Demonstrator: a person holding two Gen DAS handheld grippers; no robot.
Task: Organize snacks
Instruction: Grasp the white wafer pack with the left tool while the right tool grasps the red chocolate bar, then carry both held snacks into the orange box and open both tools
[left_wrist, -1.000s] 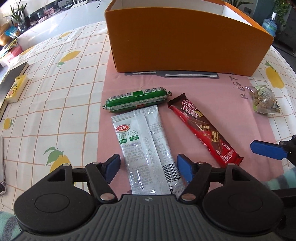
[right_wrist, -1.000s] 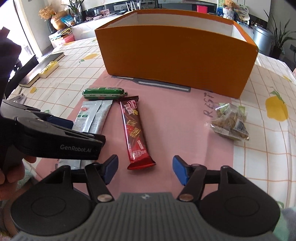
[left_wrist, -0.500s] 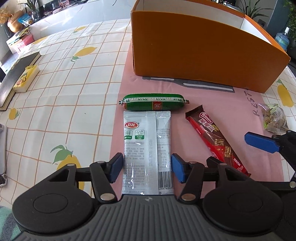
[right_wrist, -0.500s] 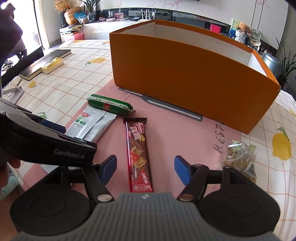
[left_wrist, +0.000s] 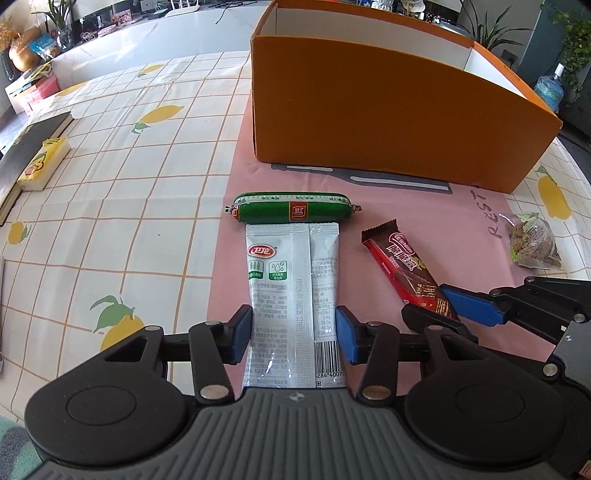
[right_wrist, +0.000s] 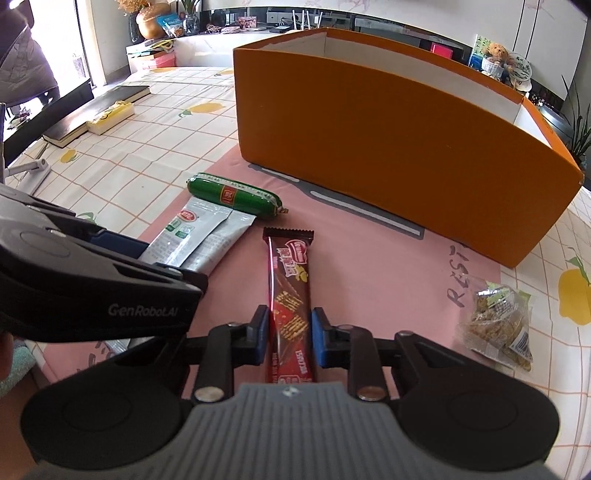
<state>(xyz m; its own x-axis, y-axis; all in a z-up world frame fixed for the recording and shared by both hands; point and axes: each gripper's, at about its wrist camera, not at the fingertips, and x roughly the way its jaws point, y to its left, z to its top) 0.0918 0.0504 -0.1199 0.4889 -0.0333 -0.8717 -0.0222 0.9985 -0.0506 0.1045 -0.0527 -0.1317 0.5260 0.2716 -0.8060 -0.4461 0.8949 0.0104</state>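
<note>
A silver snack pouch (left_wrist: 293, 280) lies on the pink mat, below a green sausage (left_wrist: 291, 212). My left gripper (left_wrist: 293, 334) has its blue pads closed against the pouch's two long edges. A red-brown wafer bar (right_wrist: 290, 295) lies to the right; my right gripper (right_wrist: 287, 338) is closed on its near end. The orange box (left_wrist: 388, 110) stands open-topped behind the snacks. The pouch (right_wrist: 195, 236), the sausage (right_wrist: 232, 195) and the box (right_wrist: 388, 147) also show in the right wrist view, and the bar (left_wrist: 402, 266) in the left wrist view.
A clear bag of brown snacks (right_wrist: 496, 325) lies on the right edge of the pink mat (right_wrist: 369, 266). A dark book (left_wrist: 22, 151) and a yellow packet (left_wrist: 44, 168) lie at the far left on the lemon-print tablecloth.
Both grippers moved forward and down over their snacks and narrowed: the left onto the silver pouch, the right onto the wafer bar.
</note>
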